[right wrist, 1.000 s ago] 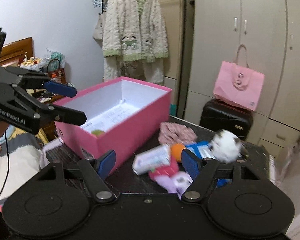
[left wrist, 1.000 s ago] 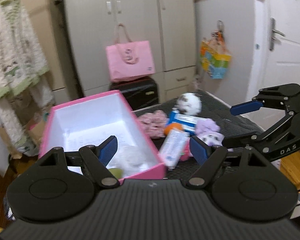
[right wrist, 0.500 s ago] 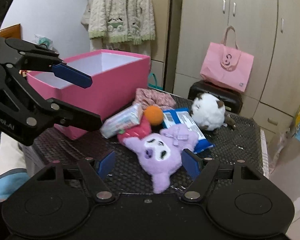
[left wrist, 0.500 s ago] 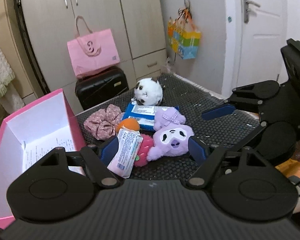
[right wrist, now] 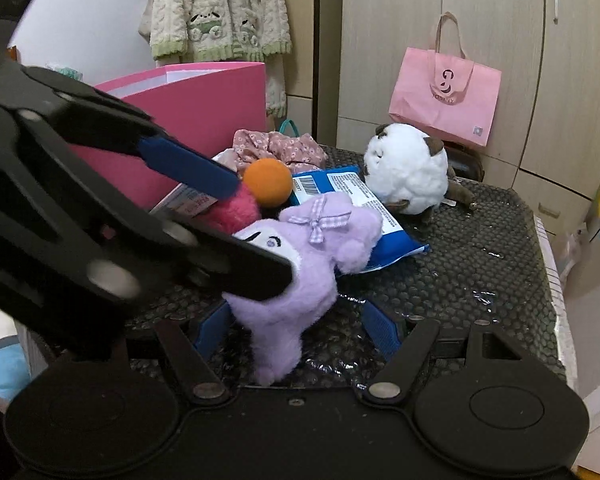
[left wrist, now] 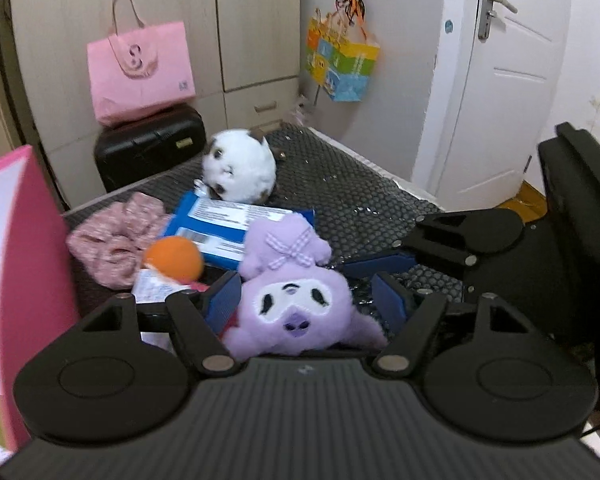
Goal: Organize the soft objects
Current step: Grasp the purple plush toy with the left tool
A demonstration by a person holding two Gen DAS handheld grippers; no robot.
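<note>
The left gripper (left wrist: 306, 300) has swung from the pink box (left wrist: 28, 264), now straddling the purple plush (left wrist: 296, 312), jaws wide, seemingly untouching; right gripper (right wrist: 296, 330) open, empty.

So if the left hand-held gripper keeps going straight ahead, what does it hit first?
The purple plush. Its face already sits between the open fingers of the left hand-held gripper, so contact would probably come almost at once. Behind it lies the blue packet, though depth is hard to judge.
</note>
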